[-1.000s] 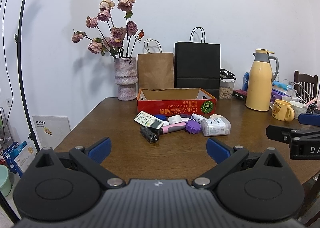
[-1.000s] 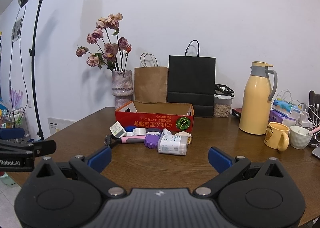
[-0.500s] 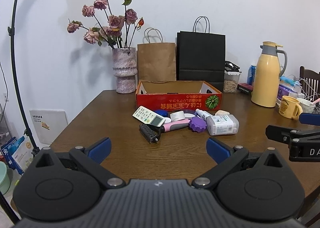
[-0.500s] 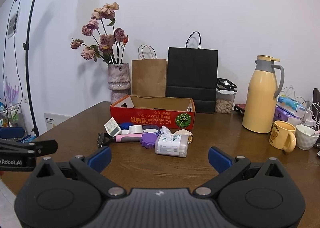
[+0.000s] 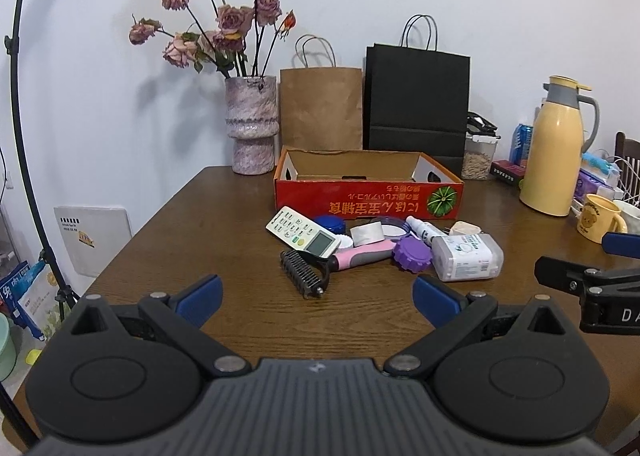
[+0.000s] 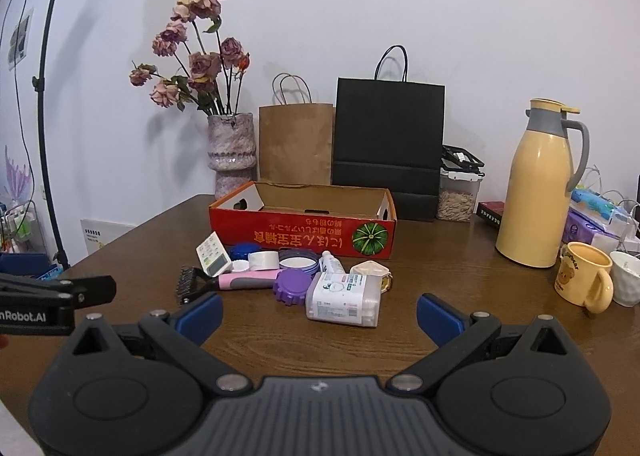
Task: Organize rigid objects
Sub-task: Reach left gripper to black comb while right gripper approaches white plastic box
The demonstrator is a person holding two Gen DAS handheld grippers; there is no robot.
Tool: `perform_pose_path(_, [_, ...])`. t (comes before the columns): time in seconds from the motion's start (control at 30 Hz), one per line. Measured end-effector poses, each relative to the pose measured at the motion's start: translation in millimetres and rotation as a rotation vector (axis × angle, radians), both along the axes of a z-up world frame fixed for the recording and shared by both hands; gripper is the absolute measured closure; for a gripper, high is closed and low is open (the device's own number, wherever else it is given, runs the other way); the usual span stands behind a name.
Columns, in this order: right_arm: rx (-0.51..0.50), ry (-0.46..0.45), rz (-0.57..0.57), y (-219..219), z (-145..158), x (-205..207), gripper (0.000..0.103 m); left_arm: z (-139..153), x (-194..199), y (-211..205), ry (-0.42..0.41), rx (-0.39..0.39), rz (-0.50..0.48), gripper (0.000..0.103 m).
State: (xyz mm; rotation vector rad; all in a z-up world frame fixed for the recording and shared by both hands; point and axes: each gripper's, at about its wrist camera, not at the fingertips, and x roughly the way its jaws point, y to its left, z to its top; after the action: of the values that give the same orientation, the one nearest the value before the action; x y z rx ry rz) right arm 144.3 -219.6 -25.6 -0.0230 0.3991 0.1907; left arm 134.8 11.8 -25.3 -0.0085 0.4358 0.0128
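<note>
A pile of small items lies on the brown table in front of an open red cardboard box. It holds a white remote, a pink-handled pet comb, a purple cap, a clear plastic container, a tape roll and a blue lid. My left gripper is open and short of the comb. My right gripper is open, just short of the container. Neither holds anything.
A vase of dried roses, a brown paper bag and a black bag stand behind the box. At the right are a yellow thermos, a yellow mug and a white cup. A light stand stands left.
Both grippers have moved forward toward the pile, so the box and items look larger and closer. Both stay open and nothing on the table has moved.
</note>
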Motion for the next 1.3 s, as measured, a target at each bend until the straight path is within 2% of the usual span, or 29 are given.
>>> perform_pose_path(0.73, [-0.015,0.109,-0.024,8,-27,104,0.000,-14,99,19,0.092,0.021,0.078,0.000])
perform_pose_path(1.3, [-0.065,0.214,-0.101,10,-63,175,0.000,-55,177,32,0.255,0.029,0.207,0.000])
